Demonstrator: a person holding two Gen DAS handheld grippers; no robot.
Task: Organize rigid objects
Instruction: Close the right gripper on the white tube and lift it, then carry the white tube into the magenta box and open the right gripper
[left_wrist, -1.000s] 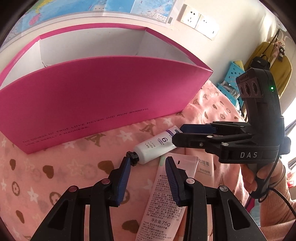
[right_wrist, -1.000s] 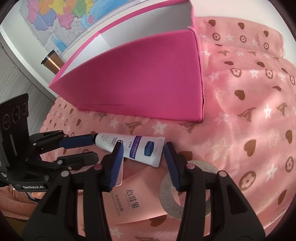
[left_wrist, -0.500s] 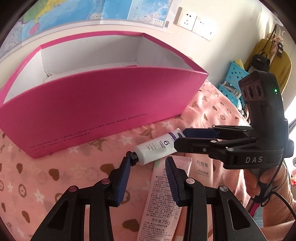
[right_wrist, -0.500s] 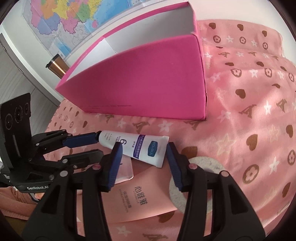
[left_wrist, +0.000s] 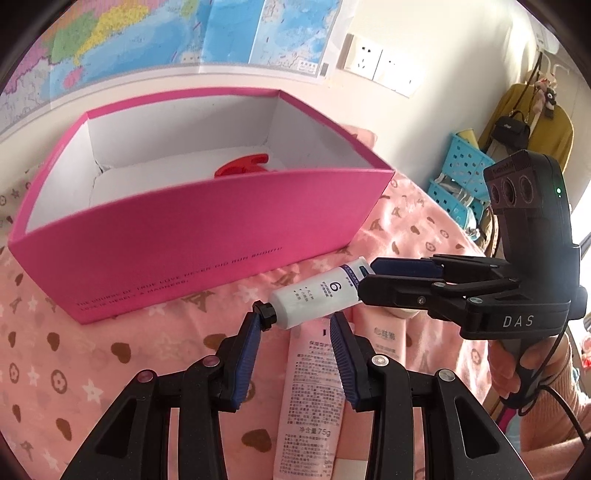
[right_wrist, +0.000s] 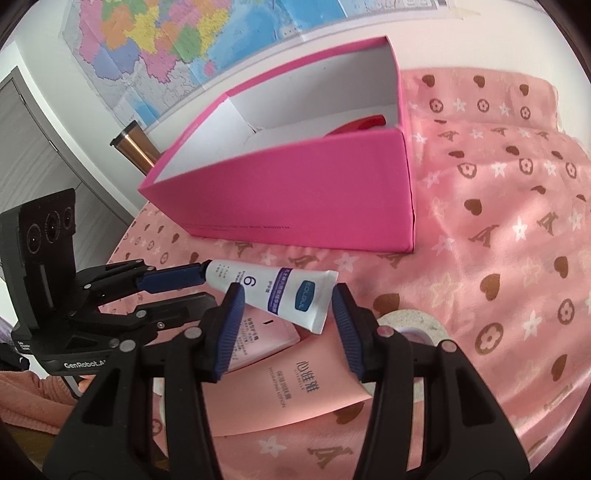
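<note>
Left gripper (left_wrist: 297, 334): lower centre, left-wrist view; fingers narrow, clamping the white tube's black cap.
Right gripper (right_wrist: 288, 308): lower centre, right-wrist view; pads pressing the tube's flat end.
White tube (right_wrist: 275, 291): held between both grippers, above two pink tubes (right_wrist: 295, 384) on the pink cloth (right_wrist: 498, 258).
Pink box (left_wrist: 192, 240): behind, open-topped, a red item (left_wrist: 242, 166) inside.
</note>
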